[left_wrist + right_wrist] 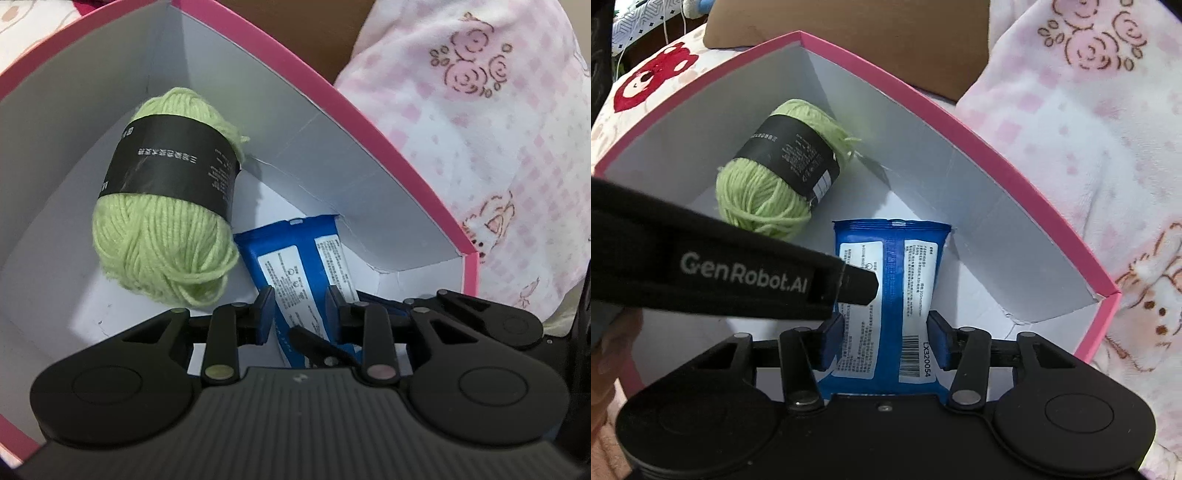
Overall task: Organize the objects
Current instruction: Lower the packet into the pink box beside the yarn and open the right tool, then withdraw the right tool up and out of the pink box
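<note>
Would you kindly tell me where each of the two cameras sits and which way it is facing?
Left wrist: on the left gripper, looking down into the pink box at the green yarn and blue packet; its own fingers show.
Right wrist: on the right gripper, looking down into the box; its fingers flank the packet, and a black strap crosses.
Shared: box, yarn, packet, pink blanket.
</note>
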Demonstrator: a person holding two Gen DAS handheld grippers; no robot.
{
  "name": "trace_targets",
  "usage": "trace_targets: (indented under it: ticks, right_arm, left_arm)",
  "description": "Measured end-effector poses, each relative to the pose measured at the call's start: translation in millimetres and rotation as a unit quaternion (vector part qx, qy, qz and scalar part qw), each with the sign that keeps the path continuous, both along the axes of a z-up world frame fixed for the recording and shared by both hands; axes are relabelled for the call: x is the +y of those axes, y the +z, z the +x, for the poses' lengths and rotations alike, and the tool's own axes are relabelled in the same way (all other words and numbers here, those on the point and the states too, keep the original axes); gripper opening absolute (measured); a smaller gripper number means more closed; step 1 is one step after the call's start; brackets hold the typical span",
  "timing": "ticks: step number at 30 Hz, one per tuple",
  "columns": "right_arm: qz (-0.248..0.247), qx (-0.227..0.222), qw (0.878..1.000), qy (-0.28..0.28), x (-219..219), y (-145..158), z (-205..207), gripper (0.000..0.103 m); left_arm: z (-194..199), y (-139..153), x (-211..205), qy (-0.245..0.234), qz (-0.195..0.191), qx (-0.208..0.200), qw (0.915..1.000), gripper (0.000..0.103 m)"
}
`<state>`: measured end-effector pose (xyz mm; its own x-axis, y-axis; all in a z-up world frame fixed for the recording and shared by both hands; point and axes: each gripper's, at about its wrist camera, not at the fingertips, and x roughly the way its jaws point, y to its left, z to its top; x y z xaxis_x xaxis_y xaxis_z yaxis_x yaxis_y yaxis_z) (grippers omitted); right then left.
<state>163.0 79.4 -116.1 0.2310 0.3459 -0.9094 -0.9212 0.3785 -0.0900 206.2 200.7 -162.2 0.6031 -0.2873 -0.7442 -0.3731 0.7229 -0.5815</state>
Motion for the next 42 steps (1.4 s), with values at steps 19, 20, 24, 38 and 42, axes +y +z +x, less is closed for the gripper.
trace_targets:
  ticks: [19,20,24,38,42]
  right_arm:
    - [0.094,-0.015,0.995,-0.005,-49,40,-9,0.064]
    - [0.099,-0.01,0.995,-0.009,-53,44,-10,0.064]
    - [0.102,-0.014,0.995,-0.014,-67,55,-38,0.064]
    - [0.153,0.03,0.987,-0.036,-83,110,-63,0.064]
    - [0.162,0.045,0.985,-0.039,-89,124,-72,0.064]
  left_arm:
    - [-8,30,-16,-0.015,0.028,0.004,0.9995,0.044]
    - [-12,34,-17,-0.018,0.033,0.008,0.9993,0.045]
    - [-30,55,-21,-0.012,0.094,0.038,0.9948,0.046]
    - [-84,146,-29,-0.05,0.109,0.031,0.9923,0.052]
    - [-101,175,-39,-0.065,0.144,0.021,0.9872,0.058]
